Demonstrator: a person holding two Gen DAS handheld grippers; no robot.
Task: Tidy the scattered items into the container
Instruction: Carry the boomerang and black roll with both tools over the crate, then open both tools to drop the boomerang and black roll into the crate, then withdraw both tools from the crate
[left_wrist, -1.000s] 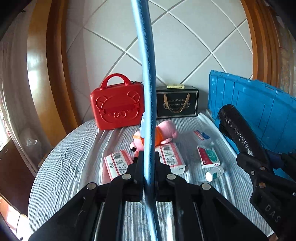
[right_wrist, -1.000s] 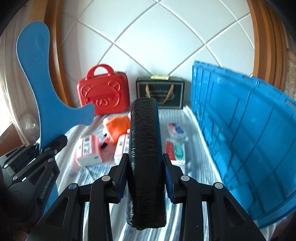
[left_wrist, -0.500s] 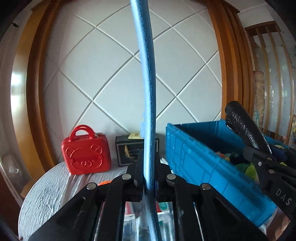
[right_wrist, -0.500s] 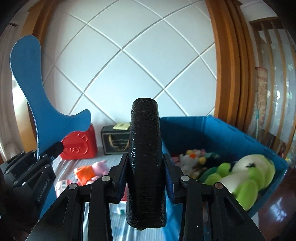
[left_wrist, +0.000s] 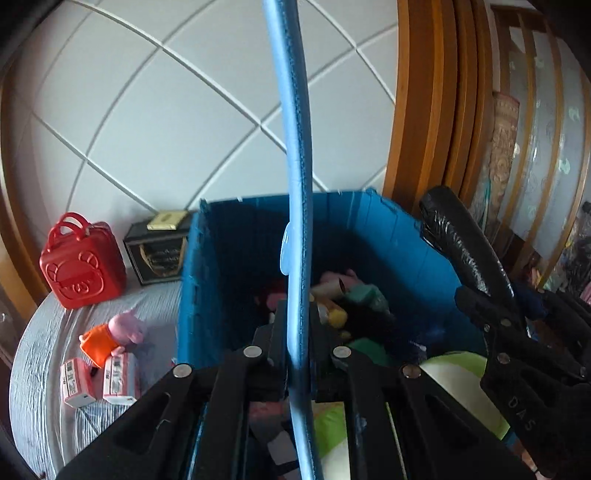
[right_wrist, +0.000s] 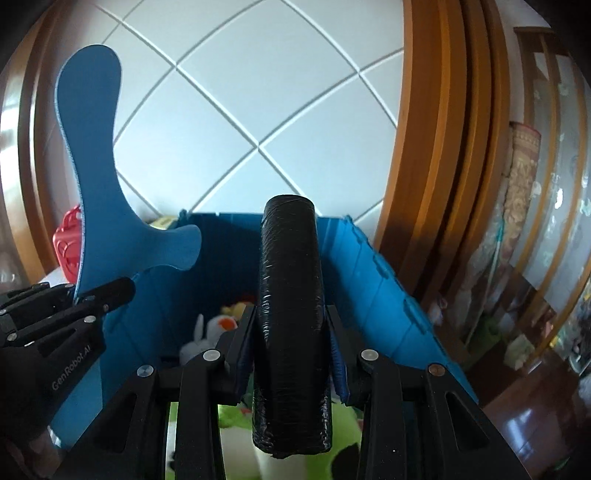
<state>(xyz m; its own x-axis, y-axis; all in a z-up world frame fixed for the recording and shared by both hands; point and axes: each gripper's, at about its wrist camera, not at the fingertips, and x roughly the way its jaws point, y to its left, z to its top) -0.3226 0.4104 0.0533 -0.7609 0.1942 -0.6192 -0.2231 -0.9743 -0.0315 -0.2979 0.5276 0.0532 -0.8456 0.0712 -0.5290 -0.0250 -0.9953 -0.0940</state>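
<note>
My left gripper (left_wrist: 295, 325) is shut on a flat blue boomerang (left_wrist: 291, 147), seen edge-on; its broad face shows in the right wrist view (right_wrist: 96, 192). My right gripper (right_wrist: 291, 321) is shut on a black roll (right_wrist: 290, 314), also visible in the left wrist view (left_wrist: 461, 251). Both hang above the open blue crate (left_wrist: 229, 258), which holds several plush toys, among them a green one (left_wrist: 454, 369). On the striped table lie a pink pig plush (left_wrist: 114, 332) and two red-and-white boxes (left_wrist: 99, 376).
A red bear-face case (left_wrist: 79, 262) and a black gift box (left_wrist: 159, 254) stand at the back of the table by the tiled wall. Wooden frames (right_wrist: 436, 147) rise to the right of the crate.
Both grippers have moved right and forward with their loads, from beside the crate to above its open top. The crate's inside now fills the lower view; the table items have slid left.
</note>
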